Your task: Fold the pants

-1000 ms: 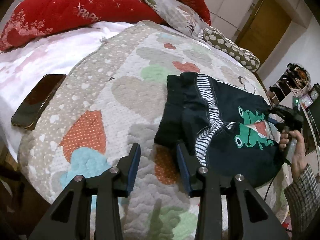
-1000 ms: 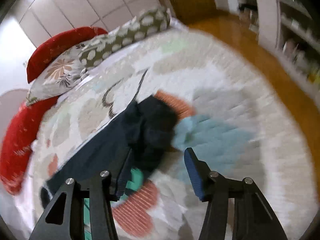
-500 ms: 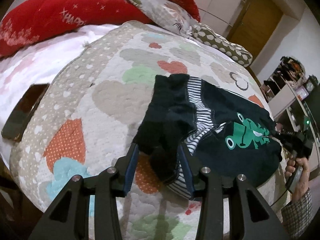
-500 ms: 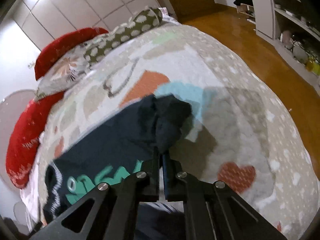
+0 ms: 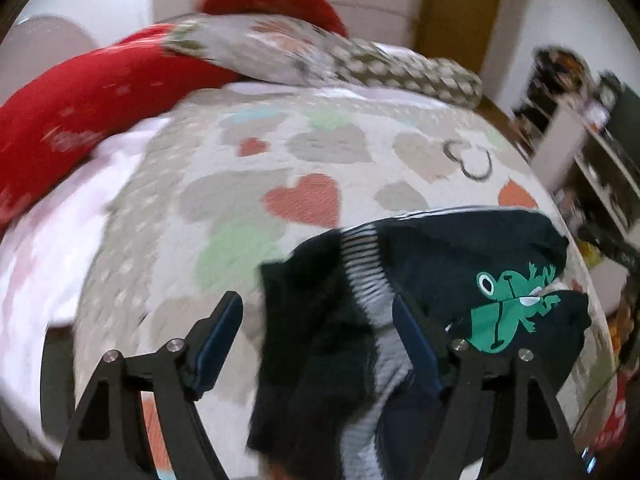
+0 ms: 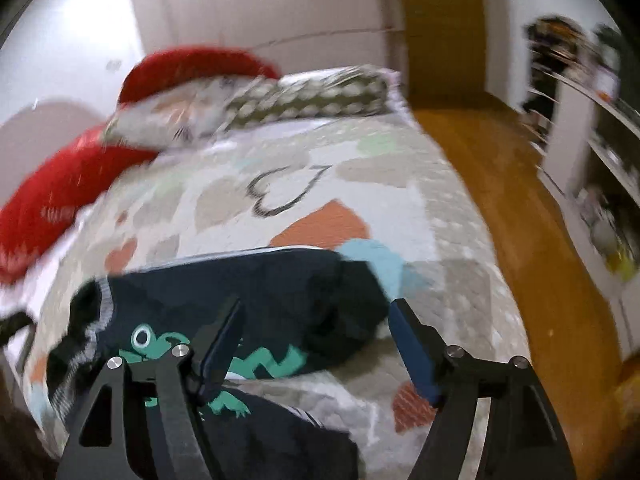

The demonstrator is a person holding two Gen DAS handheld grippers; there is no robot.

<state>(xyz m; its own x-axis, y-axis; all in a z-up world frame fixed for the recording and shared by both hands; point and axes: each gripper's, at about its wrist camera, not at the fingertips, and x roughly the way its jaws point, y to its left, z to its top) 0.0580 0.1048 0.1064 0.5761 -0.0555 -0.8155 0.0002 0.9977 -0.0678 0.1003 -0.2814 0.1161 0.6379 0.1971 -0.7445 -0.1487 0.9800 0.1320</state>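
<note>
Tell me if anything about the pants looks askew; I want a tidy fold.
Yes. The dark pants lie folded across the frog print, splitting it along the crease, and the striped waistband end is bunched and rumpled between the left tongs, whose jaws are opening. The edges look uneven.

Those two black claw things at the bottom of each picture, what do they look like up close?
Each is a two-finger tool. The left gripper and right gripper look alike: matte black angular arms with triangular cut-outs, silver round screw heads at the joints, and flat dark blue pads lining the inner faces of the fingers. No cables, markings, hands or sleeves are visible now.
</note>
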